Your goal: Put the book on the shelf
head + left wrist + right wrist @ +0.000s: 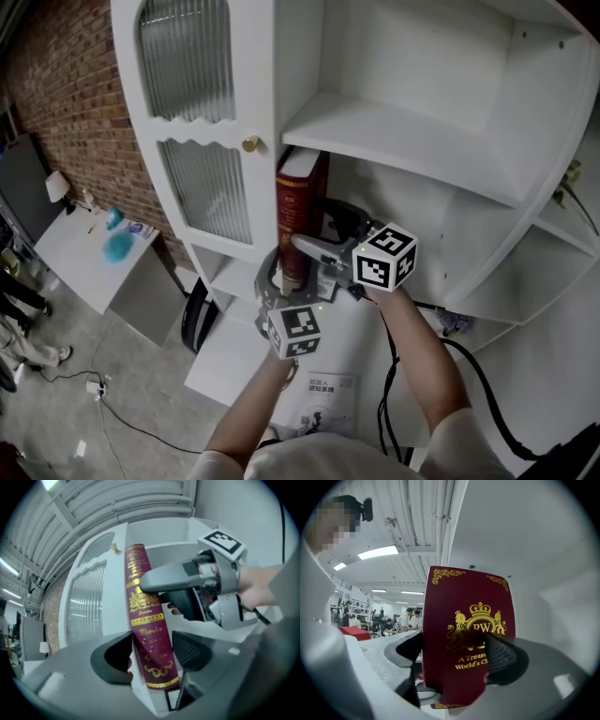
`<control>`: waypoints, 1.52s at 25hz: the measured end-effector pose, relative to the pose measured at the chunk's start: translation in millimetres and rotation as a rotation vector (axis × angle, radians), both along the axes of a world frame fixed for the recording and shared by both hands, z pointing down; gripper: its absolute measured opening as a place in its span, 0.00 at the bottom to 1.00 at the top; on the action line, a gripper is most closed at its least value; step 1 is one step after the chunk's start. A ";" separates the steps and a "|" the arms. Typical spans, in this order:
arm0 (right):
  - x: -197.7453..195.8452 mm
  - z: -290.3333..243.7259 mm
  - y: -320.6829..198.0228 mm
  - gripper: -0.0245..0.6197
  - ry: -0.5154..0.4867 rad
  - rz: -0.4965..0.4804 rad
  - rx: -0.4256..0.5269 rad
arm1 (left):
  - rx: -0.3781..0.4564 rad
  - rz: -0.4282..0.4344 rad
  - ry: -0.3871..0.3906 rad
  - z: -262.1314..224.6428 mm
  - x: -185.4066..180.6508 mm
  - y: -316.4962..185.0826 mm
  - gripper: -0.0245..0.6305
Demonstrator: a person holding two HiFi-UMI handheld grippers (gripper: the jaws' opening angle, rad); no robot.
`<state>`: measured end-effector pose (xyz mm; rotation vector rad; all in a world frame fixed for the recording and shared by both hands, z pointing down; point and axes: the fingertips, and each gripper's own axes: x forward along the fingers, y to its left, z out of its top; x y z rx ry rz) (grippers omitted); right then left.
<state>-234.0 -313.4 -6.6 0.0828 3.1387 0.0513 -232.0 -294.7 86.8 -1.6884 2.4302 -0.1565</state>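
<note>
Closest to the body, holding both arms out forward at much the same height. Bracketing the low end of the spine of the book (143,606) with the left gripper (151,656), jaws standing apart, leaving a sliver of white between spine and right-hand pad, so surrounding rather than squeezing. Flanking from the right with the right gripper (454,657), jaws spread wide about the near edge of the burgundy cover, one finger lying across the front of the spine, the other out over the cover; showing no clear pinch there either.

Just beyond, standing the book upright inside the open bay of the shelf (265,94), hard by the left wall, next to the ribbed-glass door (202,187). Seemingly resting its foot on the board, though not telling for certain, with the grippers masking that spot from above.

Judging the step as the letting-go. Doing it well means drawing each gripper straight back along its own pointing line, jaws wide, without rolling, so as to avoid dragging the spine outward or tipping the book rightward, with nothing visible on that side to prop it. Minding the finger across the spine above all, clearing it sideways before retreating. Pausing once free and checking for lean.

Farther off at left, passing over a brick wall (56,84) and a white table (84,253), neither mattering.
</note>
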 end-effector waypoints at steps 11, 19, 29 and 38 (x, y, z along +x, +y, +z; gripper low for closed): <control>-12.7 4.7 -23.7 0.63 -0.017 0.030 -0.068 | -0.002 0.025 -0.034 2.7 1.2 5.1 0.46; -6.3 13.9 -21.8 0.63 0.023 0.026 -0.027 | -0.007 0.046 -0.029 5.1 3.7 10.3 0.45; 5.6 8.3 -14.1 0.63 0.020 0.070 -0.001 | -0.006 0.083 -0.004 4.0 5.8 19.8 0.45; 26.6 9.6 11.7 0.61 0.023 0.151 0.042 | 0.004 0.164 0.003 -7.1 15.0 48.3 0.38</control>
